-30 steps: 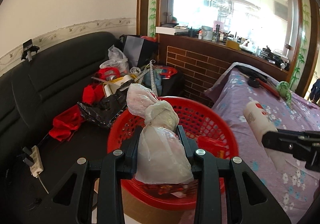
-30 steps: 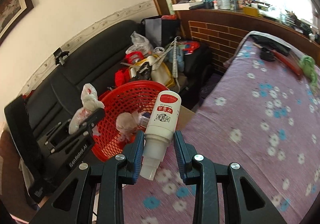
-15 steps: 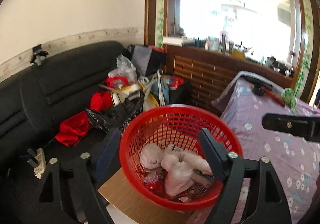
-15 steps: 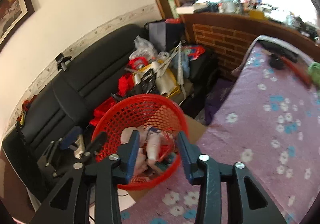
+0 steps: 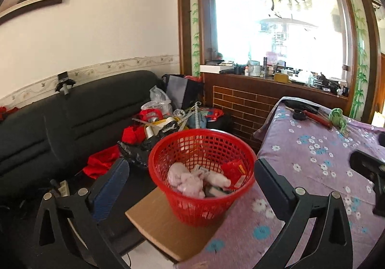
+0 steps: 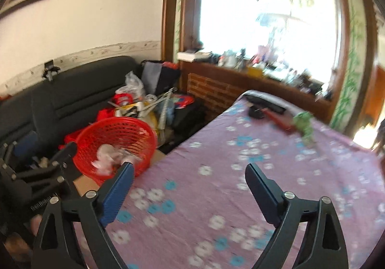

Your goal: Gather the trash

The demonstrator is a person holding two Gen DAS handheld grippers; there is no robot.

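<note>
A red mesh basket (image 5: 202,148) (image 6: 115,132) stands on a wooden board (image 5: 158,228) beside the table. Inside lie a knotted white plastic bag (image 5: 185,178), a white bottle (image 5: 216,178) and a red wrapper (image 5: 234,168). My left gripper (image 5: 191,165) faces the basket with its jaws opening wide, nothing between them. My right gripper (image 6: 189,168) hangs over the purple flowered tablecloth (image 6: 240,172), right of the basket, jaws opening, also empty. The left gripper's body (image 6: 43,177) shows at the left of the right wrist view.
A black sofa (image 5: 48,120) behind the basket carries red cloth (image 5: 103,163), a black bag (image 5: 134,151) and piled clutter (image 5: 166,120). At the table's far end lie a red-handled tool (image 5: 317,117) and a green bundle (image 5: 338,117). A brick ledge (image 5: 243,103) stands beyond.
Both grippers opened and let go: the white bag and the bottle dropped into the red basket. Both hands then pulled back and rose; the right one swung out over the tablecloth.
</note>
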